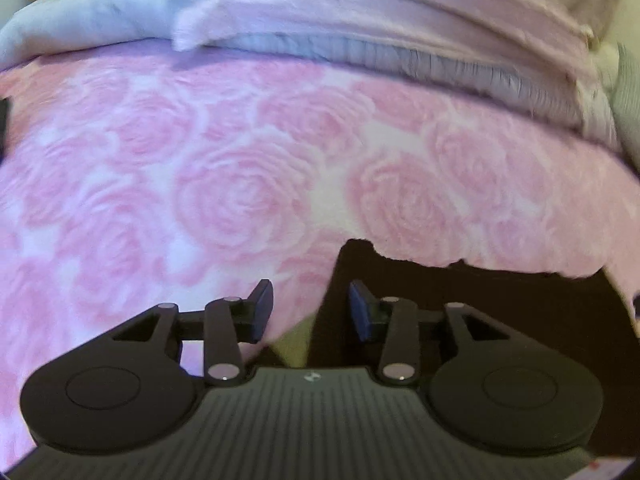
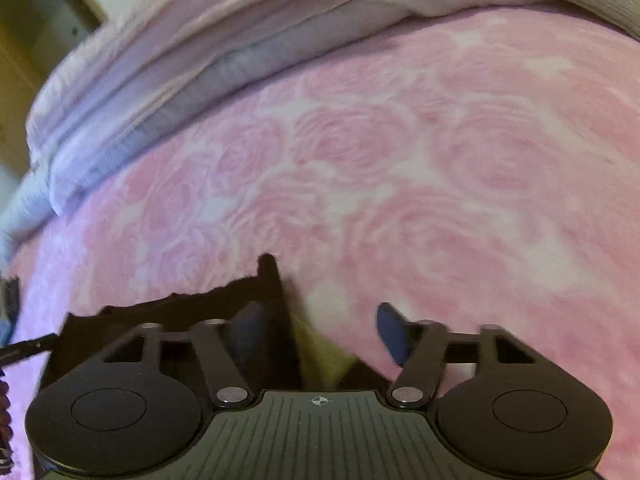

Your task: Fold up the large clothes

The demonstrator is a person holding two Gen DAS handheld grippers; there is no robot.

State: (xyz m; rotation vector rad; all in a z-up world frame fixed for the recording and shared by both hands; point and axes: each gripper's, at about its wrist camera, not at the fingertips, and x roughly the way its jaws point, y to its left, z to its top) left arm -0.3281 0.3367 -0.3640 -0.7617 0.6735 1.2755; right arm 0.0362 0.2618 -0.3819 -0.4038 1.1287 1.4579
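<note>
Pink rose-print blanket (image 1: 248, 184); black garment (image 1: 460, 304).

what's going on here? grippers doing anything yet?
Not yet. A person holds two grippers over a bed covered by a pink rose-print blanket. A black garment lies at its near edge. The left gripper and the right gripper are both open, at the garment's edge, gripping nothing. Folded pale bedding sits further back.

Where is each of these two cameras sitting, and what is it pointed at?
Left wrist: sits on the left gripper, looking along its open fingers at a dark garment on the rose-patterned pink blanket.
Right wrist: sits on the right gripper, fingers open, facing the same dark garment.
Both share the blanket and folded bedding beyond.
</note>
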